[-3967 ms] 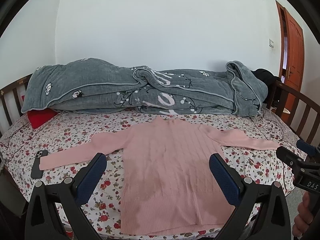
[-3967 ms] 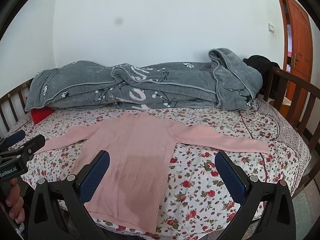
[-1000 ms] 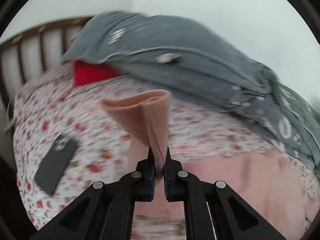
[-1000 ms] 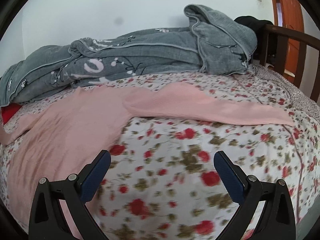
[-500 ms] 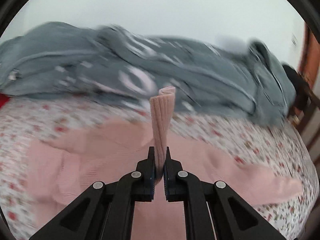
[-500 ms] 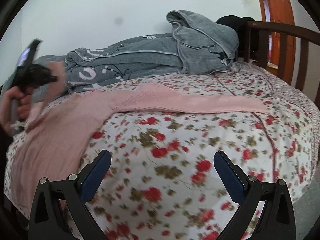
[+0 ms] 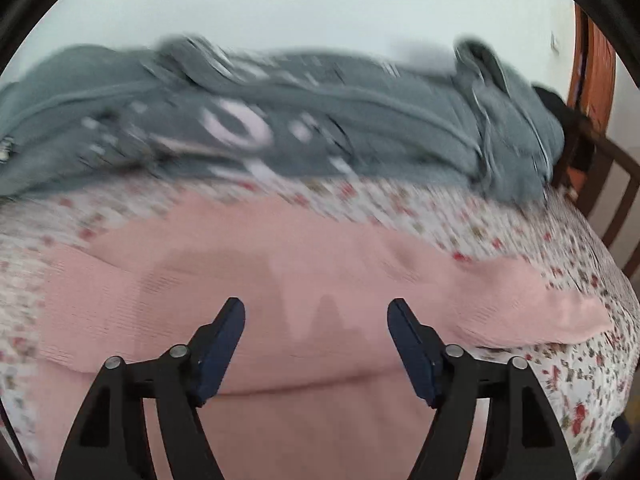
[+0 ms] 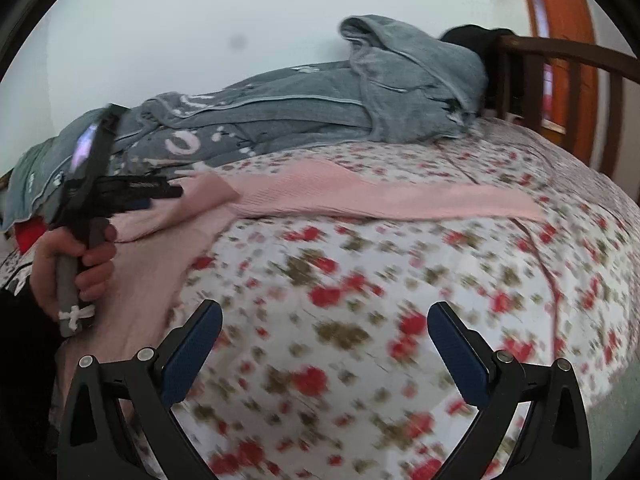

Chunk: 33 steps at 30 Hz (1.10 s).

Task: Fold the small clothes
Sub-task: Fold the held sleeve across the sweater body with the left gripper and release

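The sweater (image 7: 304, 280) lies on the bed (image 8: 400, 280), with the blanket (image 7: 320, 140) behind it along the wall.

Grey blanket (image 7: 280, 136) perhaps motion-blurred, pink sweater (image 7: 280, 280) hem cropped

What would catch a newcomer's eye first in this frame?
The pink sweater spread on the floral bedsheet, one sleeve stretched toward the wooden bed rail. Behind it, a heaped grey blanket against the wall. The left gripper hangs above the sweater, jaws opening with nothing between.
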Motion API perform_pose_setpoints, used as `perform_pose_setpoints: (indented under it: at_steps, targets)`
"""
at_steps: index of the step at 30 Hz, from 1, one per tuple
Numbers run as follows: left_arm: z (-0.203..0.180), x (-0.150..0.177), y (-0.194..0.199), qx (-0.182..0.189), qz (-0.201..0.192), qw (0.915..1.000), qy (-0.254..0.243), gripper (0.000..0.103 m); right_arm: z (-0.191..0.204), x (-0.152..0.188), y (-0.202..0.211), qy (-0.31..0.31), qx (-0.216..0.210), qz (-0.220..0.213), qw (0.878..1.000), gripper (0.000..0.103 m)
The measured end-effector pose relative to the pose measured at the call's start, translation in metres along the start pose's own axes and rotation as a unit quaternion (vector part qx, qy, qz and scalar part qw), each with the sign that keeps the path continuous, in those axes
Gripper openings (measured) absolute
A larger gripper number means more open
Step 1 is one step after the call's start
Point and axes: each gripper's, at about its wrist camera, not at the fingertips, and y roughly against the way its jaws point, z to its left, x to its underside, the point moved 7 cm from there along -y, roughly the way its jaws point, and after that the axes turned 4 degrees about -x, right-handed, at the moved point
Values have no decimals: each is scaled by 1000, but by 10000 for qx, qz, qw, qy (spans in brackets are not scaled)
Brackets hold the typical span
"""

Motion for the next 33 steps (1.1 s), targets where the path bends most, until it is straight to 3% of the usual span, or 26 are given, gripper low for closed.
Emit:
perform_pose_setpoints:
  at_steps: [6, 10, 13, 17, 22, 23, 25, 31, 33]
  targets:
    - [118, -2, 19, -985, -139, 9949, 183, 76, 53, -27, -37, 29, -730, 189, 9972, 96]
    - [188, 12, 18, -1177, 26, 9906, 702, 76, 86, -34, -62, -170, -1083, 351, 9934, 80]
    - [226, 26, 9, -938, 197, 9896, 1072, 76, 108, -47, -84, 21, -989, 366, 9944, 74]
    - [247, 27, 1, -655, 153, 9905, 1201, 76, 112, -61, -108, -56, -855, 556, 9948, 51]
    - [251, 32, -17, -240, 237, 9908, 1314, 76, 110, -73, -124, -34, -792, 585, 9951, 51]
    - [252, 38, -23, -222, 399, 9896, 1365, 76, 109, -77, -128, -12, -743, 549, 9957, 52]
    - [253, 38, -20, -98, 296, 9891, 1436, 76, 105, -89, -143, -35, -696, 536, 9961, 55]
    - [250, 39, -24, -113, 342, 9901, 1358, 77, 105, -91, -194, -202, -715, 886, 9933, 55]
    - [251, 39, -25, -73, 352, 9895, 1399, 77, 110, -78, -210, -97, -773, 1051, 9914, 47]
